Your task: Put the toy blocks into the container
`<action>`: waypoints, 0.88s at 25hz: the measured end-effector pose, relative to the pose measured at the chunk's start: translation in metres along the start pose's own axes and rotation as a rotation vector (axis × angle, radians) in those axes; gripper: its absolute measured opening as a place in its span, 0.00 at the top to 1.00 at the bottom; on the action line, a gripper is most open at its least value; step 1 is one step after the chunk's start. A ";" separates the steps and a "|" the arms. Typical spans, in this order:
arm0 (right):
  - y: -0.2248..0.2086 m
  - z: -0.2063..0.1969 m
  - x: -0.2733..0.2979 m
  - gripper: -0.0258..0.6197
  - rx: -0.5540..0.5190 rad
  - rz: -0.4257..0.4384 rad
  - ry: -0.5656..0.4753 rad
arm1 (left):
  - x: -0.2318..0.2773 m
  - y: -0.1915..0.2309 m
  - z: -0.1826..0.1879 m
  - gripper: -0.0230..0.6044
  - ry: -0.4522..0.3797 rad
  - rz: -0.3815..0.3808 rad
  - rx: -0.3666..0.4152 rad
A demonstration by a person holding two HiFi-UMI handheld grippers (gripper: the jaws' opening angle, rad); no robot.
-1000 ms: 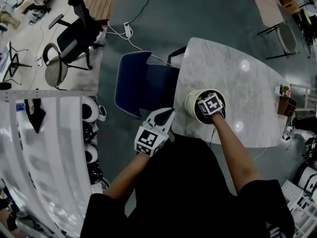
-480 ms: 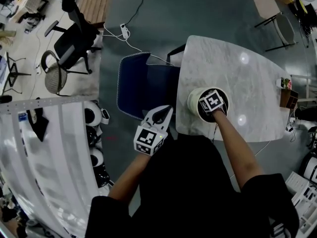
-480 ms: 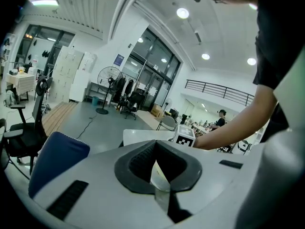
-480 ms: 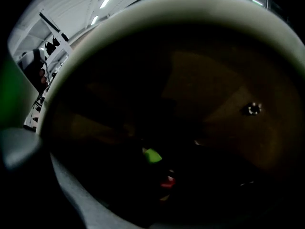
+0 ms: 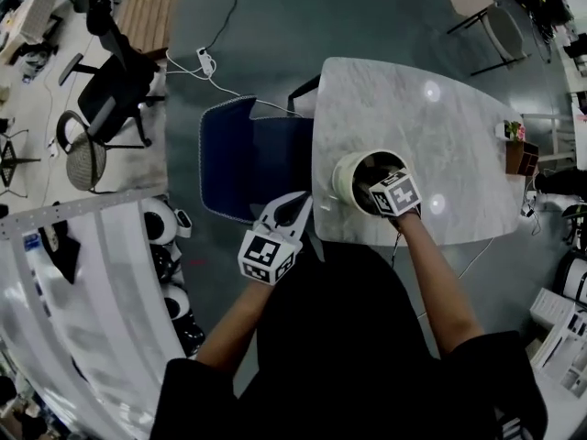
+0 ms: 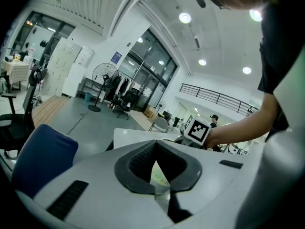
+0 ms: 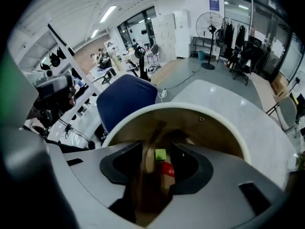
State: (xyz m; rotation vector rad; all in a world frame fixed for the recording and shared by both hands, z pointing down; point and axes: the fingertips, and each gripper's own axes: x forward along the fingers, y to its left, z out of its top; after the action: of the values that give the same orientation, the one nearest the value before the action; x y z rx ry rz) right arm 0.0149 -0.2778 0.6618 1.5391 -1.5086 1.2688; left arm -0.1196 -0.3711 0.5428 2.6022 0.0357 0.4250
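green block (image 7: 160, 154) and red block (image 7: 167, 169) lie inside the container (image 5: 341, 177). right tool (image 7: 156, 162) above it is released, left tool (image 6: 155, 175) clenched, empty. i see no block outside on the worktop (image 5: 440, 154), so the task seems nearly finished.

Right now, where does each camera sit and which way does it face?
Head view: on the person's head, looking steeply down at table, container, blue chair; both arms, left gripper, right gripper show.
Left gripper view: on that gripper, looking across the room past its closed jaws; the other arm shows.
Right gripper view: on that gripper, looking down into the container at a green block and red block, between open jaws.
Shared: head and right gripper views both show container, blue chair, table.
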 end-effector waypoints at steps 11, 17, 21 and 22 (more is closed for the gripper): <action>-0.012 -0.004 -0.152 0.78 0.123 -0.072 -0.569 | 0.030 -0.044 0.019 0.96 -0.026 -0.026 0.080; -0.037 -0.035 -0.235 0.94 0.252 -0.092 -0.781 | 0.041 -0.103 0.044 0.96 -0.080 0.068 0.190; -0.062 -0.063 -0.292 0.95 0.242 -0.158 -0.900 | 0.065 -0.162 0.054 0.96 -0.117 0.099 0.334; -0.068 -0.071 -0.306 0.95 0.227 -0.186 -0.918 | 0.072 -0.177 0.056 0.96 -0.133 0.091 0.344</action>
State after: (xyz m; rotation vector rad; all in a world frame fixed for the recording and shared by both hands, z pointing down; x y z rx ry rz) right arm 0.1032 -0.0905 0.4159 2.5534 -1.6953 0.6370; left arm -0.0249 -0.2353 0.4323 2.9751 -0.0609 0.2980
